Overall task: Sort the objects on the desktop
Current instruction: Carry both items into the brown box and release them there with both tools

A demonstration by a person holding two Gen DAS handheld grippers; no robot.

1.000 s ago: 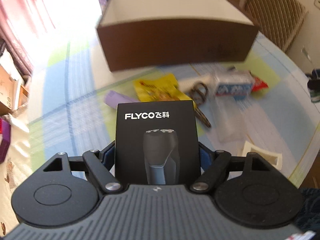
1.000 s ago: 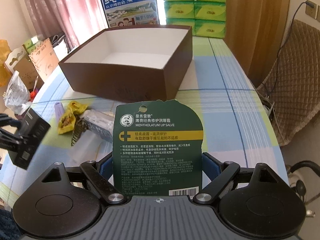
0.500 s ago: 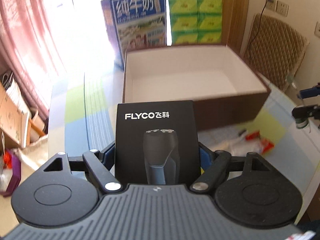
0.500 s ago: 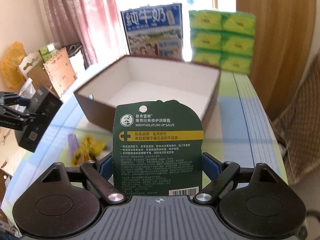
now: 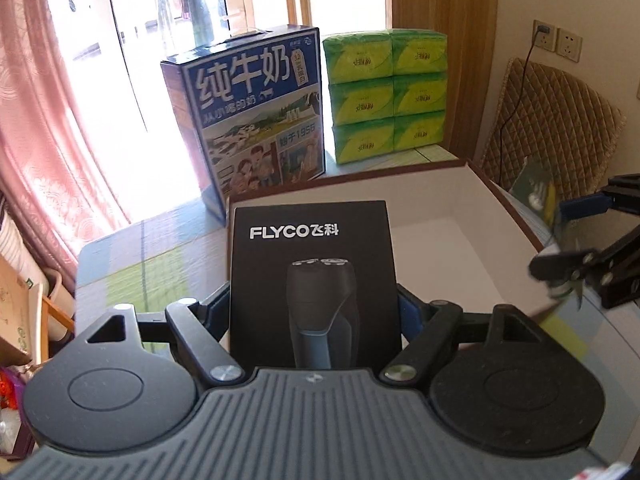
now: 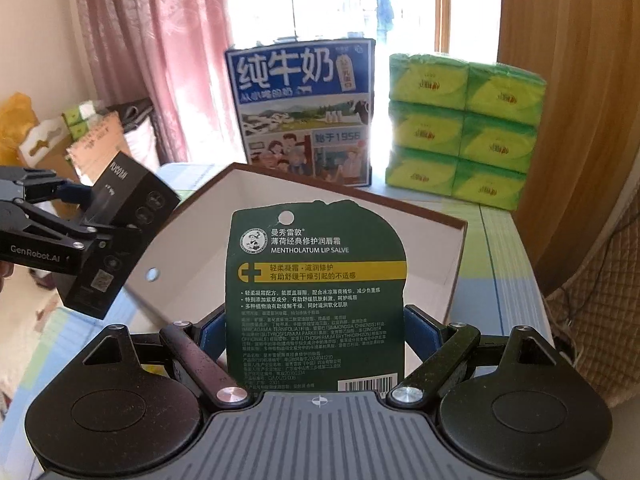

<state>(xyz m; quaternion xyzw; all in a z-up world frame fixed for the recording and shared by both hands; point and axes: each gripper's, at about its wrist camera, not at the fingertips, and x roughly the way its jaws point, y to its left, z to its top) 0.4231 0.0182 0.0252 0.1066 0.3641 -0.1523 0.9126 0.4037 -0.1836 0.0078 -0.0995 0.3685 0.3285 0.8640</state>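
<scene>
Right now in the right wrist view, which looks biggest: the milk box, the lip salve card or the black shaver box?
1. Lip salve card, nearness inflates it.
2. Milk box, about as big.
3. Black shaver box, smallest.

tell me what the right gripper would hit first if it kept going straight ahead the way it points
Probably the inside of the brown box: the right gripper, shut on the lip salve card, points over the near rim into the open white interior. Depth is unclear, so it may reach the far wall, with the milk carton behind it.
</scene>
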